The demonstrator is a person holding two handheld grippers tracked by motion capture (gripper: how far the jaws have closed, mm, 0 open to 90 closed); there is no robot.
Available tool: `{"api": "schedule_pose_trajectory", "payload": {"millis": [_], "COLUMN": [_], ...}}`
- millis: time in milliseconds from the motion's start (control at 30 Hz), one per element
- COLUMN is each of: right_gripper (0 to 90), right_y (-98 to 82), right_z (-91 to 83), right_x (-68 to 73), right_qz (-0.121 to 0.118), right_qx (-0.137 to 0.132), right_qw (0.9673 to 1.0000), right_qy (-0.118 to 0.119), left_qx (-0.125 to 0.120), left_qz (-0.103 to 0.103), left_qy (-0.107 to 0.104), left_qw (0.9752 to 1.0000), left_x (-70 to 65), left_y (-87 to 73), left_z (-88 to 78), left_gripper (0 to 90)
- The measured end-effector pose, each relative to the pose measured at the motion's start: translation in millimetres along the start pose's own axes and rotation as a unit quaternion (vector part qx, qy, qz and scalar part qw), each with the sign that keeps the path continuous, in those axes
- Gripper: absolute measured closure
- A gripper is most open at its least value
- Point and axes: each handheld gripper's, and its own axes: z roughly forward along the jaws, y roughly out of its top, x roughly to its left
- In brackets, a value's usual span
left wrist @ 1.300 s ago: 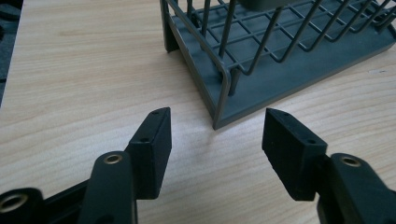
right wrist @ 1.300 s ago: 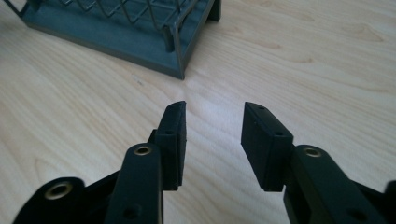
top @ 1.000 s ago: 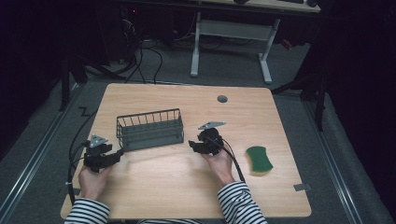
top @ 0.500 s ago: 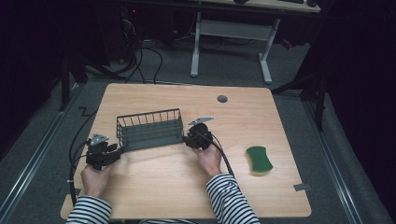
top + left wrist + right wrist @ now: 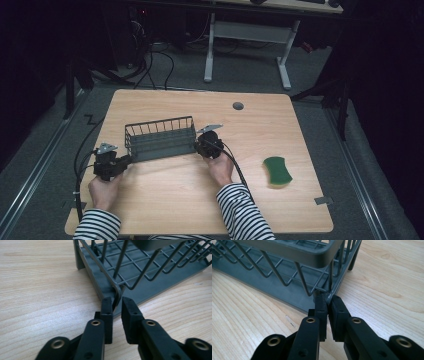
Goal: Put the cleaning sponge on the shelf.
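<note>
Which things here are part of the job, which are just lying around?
In the job: wire basket; left gripper, shut on its near left corner; right gripper, shut on its near right corner.
Lying about: green sponge; table.

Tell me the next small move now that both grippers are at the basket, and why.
Probably lift both ends together, level. The left gripper and right gripper have just closed, each on a low corner of the wire basket, which sits on the table.
</note>
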Motion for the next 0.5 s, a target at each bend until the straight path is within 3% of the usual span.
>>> {"api": "schedule_pose_trajectory", "payload": {"millis": [500], "right_gripper": [86.0], "right_y": [-8.3], "right_z": [-10.1], "right_x": [-5.3], "right_qz": [0.002], "right_qx": [0.003], "right_qw": [1.0], "right_qy": [-0.009], "left_qx": [0.005], "left_qz": [0.023], "left_qy": [-0.009], "left_qw": [0.9997], "left_x": [-11.2], "left_y": [-0.4], "left_z": [0.9], "left_gripper": [85.1]}}
